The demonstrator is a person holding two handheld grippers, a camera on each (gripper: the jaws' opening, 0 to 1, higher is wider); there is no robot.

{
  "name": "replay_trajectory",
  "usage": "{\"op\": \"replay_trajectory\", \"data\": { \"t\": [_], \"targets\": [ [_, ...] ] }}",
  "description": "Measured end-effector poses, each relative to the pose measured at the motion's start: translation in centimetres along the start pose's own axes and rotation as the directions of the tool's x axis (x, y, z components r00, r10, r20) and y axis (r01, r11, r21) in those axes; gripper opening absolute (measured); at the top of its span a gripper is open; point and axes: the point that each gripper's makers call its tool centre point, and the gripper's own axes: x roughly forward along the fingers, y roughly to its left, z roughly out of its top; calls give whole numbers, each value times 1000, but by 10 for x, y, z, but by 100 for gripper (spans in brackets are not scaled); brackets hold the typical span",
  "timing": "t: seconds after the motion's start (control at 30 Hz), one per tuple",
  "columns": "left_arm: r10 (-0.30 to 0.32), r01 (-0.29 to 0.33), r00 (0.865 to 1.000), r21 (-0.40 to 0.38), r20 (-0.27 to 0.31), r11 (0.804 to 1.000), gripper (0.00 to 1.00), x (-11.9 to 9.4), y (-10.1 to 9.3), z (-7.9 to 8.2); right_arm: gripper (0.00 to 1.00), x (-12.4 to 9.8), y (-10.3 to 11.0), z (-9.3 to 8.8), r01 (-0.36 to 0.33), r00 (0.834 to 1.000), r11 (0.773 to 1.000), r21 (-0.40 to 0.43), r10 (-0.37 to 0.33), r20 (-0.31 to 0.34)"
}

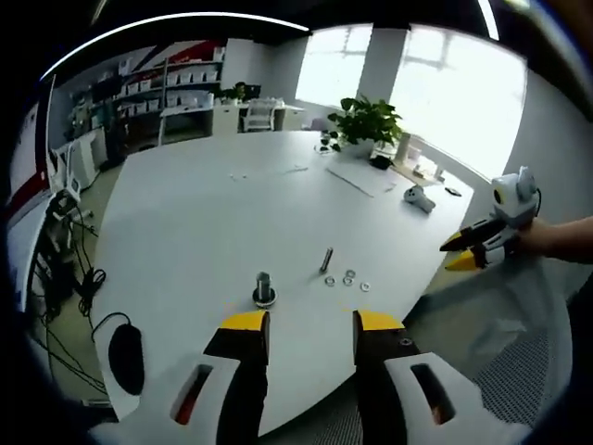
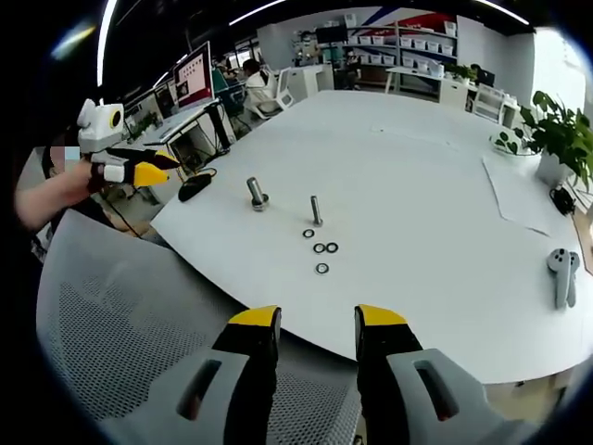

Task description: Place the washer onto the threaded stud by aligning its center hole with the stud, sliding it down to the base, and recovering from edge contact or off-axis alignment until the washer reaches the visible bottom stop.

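Both grippers are held back from the white table (image 2: 435, 185), off its near edge. The left gripper (image 1: 310, 324) has its jaws parted with nothing between them. The right gripper (image 2: 317, 320) likewise stands open and holds nothing.

On the table, a bolt with a wide base (image 2: 257, 193) stands upright. A second threaded stud (image 2: 316, 210) stands just beside it. Four washers (image 2: 321, 248) lie flat in a loose cluster near the stud, apart from it. A mesh chair back (image 2: 130, 324) sits below the table edge. A potted plant (image 1: 366, 120) stands at the far side.
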Motion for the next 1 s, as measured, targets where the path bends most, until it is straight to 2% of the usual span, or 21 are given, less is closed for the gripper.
{"op": "replay_trajectory", "data": {
  "t": [0.2,0.33,0.43,0.5,0.63,0.77,0.87,1.0],
  "targets": [
    [-1,1,1000,-10,27,1000,35,-11,-8,4,35,-1,-1,0,2,1000,1000,-4,-2,-2],
    [-10,11,999,-19,33,1000,35,-20,-14,0,35,1,-2,-1,5,1000,1000,-2,-5,-5],
    [-11,11,999,-18,31,1000,35,-23,-16,-5,35,2,-4,-3,6,1000,1000,-2,-6,-5],
    [-8,8,1000,-8,5,1000,35,-26,-17,-13,35,0,-2,-1,7,1000,1000,-1,-7,-4],
    [-2,2,1000,-31,12,1000,35,-35,-19,-21,35,-2,-1,0,11,1000,1000,5,-11,2],
    [10,-10,1000,-30,16,1000,35,-36,-27,-24,35,1,-4,-1,9,1000,1000,10,-9,4],
    [14,-14,1000,3,20,1000,34,-33,-32,-20,34,1,-4,-3,8,1000,1000,5,-8,-3],
    [7,-7,1000,-6,27,1000,32,-33,-32,-19,34,1,-3,-1,8,1000,1000,10,-8,6]
  ]
}}
